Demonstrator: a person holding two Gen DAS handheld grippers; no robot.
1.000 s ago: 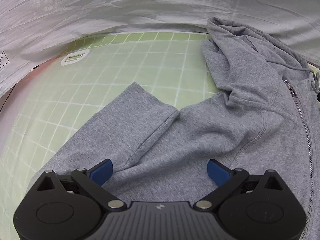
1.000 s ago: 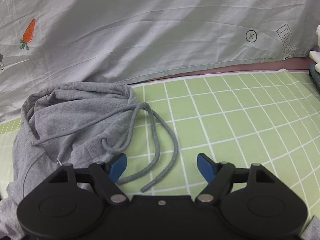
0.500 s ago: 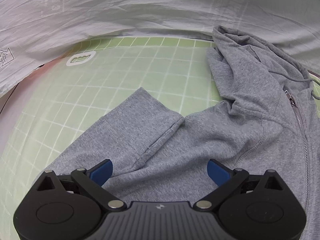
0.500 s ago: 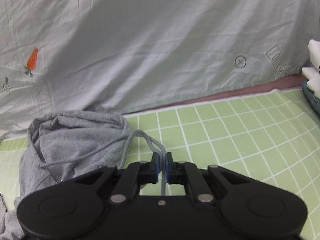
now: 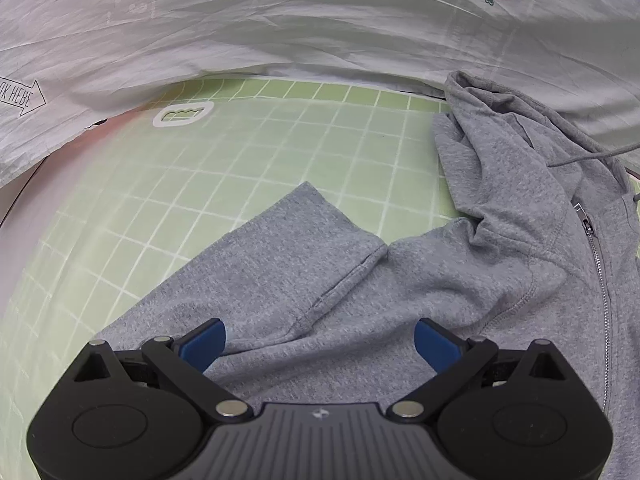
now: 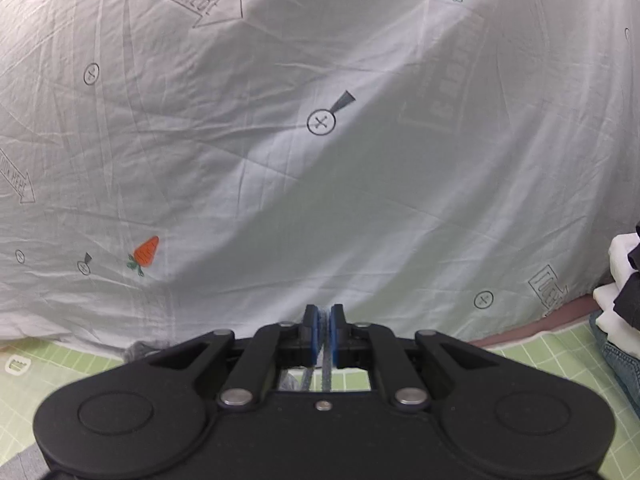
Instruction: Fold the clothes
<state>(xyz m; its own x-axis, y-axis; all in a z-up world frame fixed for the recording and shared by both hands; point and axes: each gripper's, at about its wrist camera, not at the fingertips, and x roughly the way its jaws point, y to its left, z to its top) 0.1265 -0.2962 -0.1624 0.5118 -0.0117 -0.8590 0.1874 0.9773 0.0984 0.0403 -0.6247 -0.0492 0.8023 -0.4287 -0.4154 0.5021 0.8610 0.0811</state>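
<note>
A grey zip hoodie [image 5: 460, 272] lies on the green grid mat [image 5: 248, 148]. Its sleeve [image 5: 288, 248] is folded across the body, and the hood is bunched at the upper right. My left gripper [image 5: 320, 340] hovers open low over the sleeve, its blue pads clear of the cloth. In the right wrist view my right gripper [image 6: 324, 336] is shut on the hoodie's grey drawstring [image 6: 326, 372], whose two strands hang down behind the jaws. That gripper is lifted and faces the white sheet. In the left wrist view the drawstring [image 5: 588, 156] runs taut off the hood to the right.
A white printed sheet [image 6: 320, 160] with carrots and arrows hangs as a backdrop along the mat's far edge. A stack of folded clothes [image 6: 620, 312] sits at the right edge. A white logo mark [image 5: 182, 114] is printed on the mat at the far left.
My right gripper closed on the drawstring, then rose and tilted up, so the hoodie dropped out of its view. The left gripper barely moved and stays open.
</note>
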